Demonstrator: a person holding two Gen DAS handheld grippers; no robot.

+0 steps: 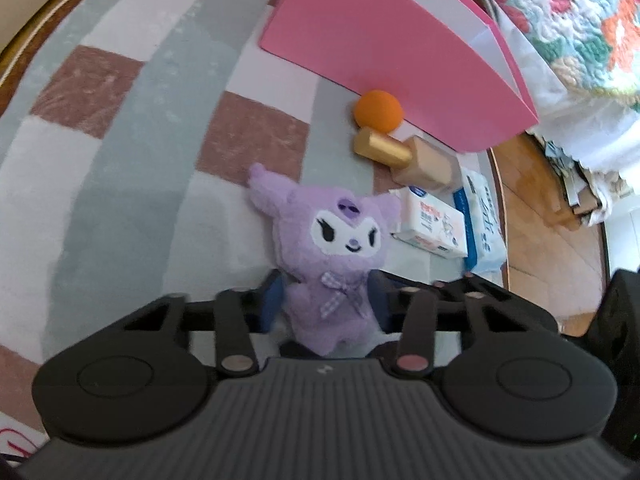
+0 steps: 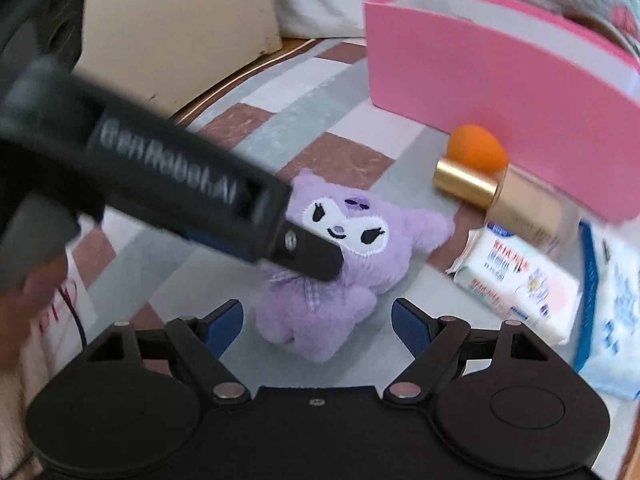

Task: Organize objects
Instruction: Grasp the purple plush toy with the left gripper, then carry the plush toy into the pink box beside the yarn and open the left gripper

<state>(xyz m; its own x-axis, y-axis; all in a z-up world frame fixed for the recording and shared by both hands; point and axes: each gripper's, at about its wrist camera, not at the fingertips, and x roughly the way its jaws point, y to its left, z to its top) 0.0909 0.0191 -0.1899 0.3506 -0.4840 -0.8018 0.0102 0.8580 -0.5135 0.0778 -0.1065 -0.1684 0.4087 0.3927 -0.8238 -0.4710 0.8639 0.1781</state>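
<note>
The purple plush toy [image 1: 334,264] lies face up on the checked rug [image 1: 120,152], its body clamped between the narrowed jaws of the left gripper [image 1: 328,304], head pointing away toward the pink box [image 1: 384,52]. The right gripper [image 2: 318,326] is held wide and empty just near the toy's feet. Open rug is left to the left; an orange ball [image 1: 378,112], a gold-capped bottle [image 1: 404,156] and tissue packs [image 1: 444,224] crowd the right.

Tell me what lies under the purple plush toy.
The purple plush toy lies on a checked rug of grey, white and reddish squares. The left gripper is clamped on its body. Whatever is directly beneath the toy is covered by it.
</note>
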